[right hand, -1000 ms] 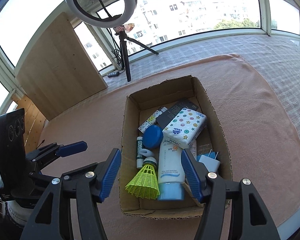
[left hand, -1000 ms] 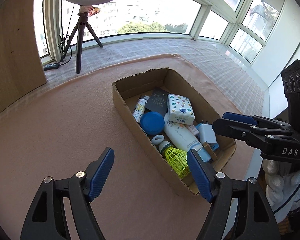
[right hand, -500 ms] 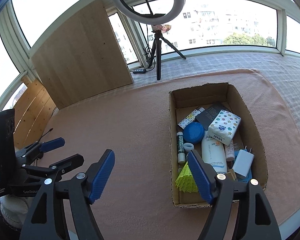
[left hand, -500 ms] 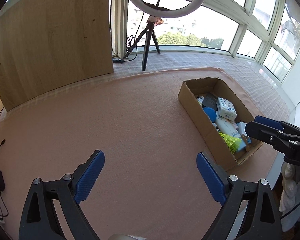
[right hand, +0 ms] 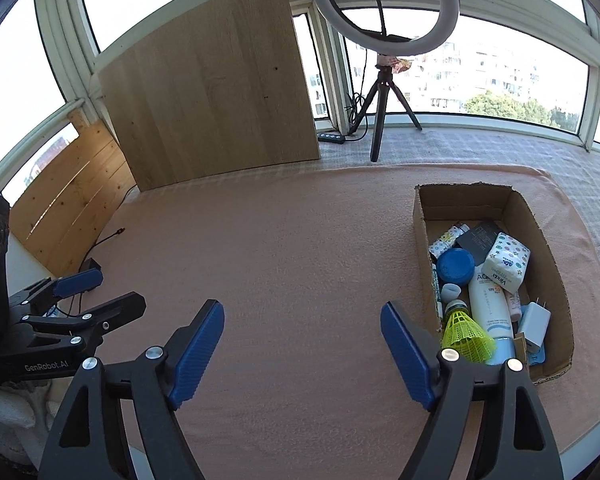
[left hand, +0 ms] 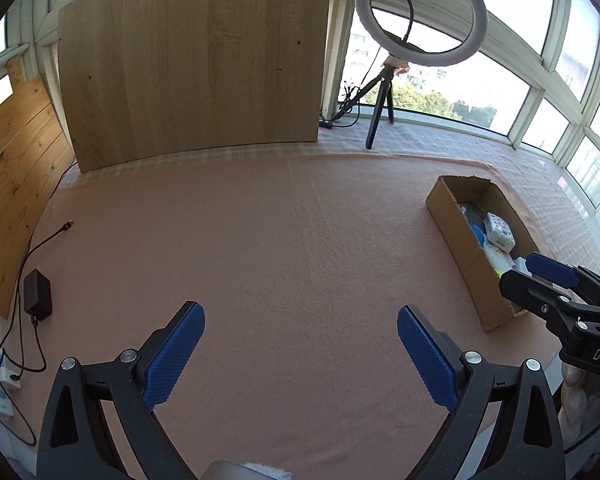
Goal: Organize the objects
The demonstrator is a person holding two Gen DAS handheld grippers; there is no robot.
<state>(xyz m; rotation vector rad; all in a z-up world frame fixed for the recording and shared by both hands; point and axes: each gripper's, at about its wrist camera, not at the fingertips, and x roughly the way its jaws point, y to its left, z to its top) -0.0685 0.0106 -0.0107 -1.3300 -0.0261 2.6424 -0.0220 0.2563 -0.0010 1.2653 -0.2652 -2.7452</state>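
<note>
We judge the sorting finished: everything lies inside the box [right hand: 540,216], and beside it our left gripper [left hand: 300,354] and right gripper [right hand: 302,346] are opening wide, holding nothing.

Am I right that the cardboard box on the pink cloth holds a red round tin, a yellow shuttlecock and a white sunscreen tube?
Not quite: the round tin is blue, not red, as the right wrist view shows. The cardboard box on the pink cloth does hold the yellow shuttlecock and white sunscreen tube.
</note>
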